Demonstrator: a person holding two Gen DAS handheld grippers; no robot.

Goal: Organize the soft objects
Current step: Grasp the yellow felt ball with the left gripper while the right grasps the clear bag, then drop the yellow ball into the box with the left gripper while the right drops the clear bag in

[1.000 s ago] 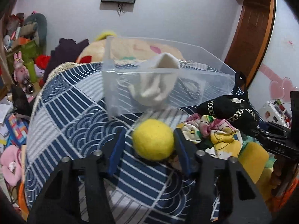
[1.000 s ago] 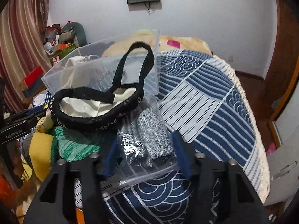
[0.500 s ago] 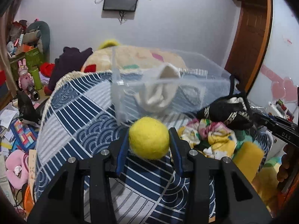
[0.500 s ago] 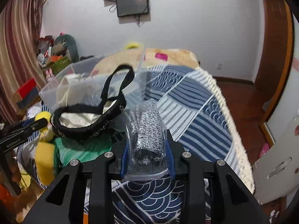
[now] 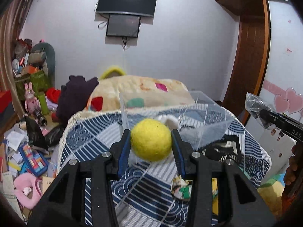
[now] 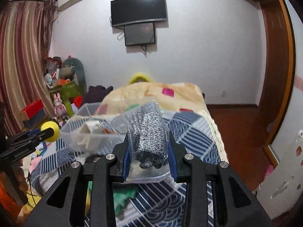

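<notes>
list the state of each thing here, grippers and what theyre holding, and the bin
left gripper: shut on the yellow ball
yellow ball: held, lifted off the bed
right gripper: shut on the bagged grey knit
bagged grey knit: held upright, lifted
clear bin: open-topped, white cloth inside

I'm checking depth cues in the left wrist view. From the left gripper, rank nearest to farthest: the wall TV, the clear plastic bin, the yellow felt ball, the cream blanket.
1. Yellow felt ball: clamped in the left gripper.
2. Clear plastic bin: just beyond the ball, slightly right, on the blue patterned cover.
3. Cream blanket: behind the bin, centre.
4. Wall TV: top centre, on the far wall.
</notes>
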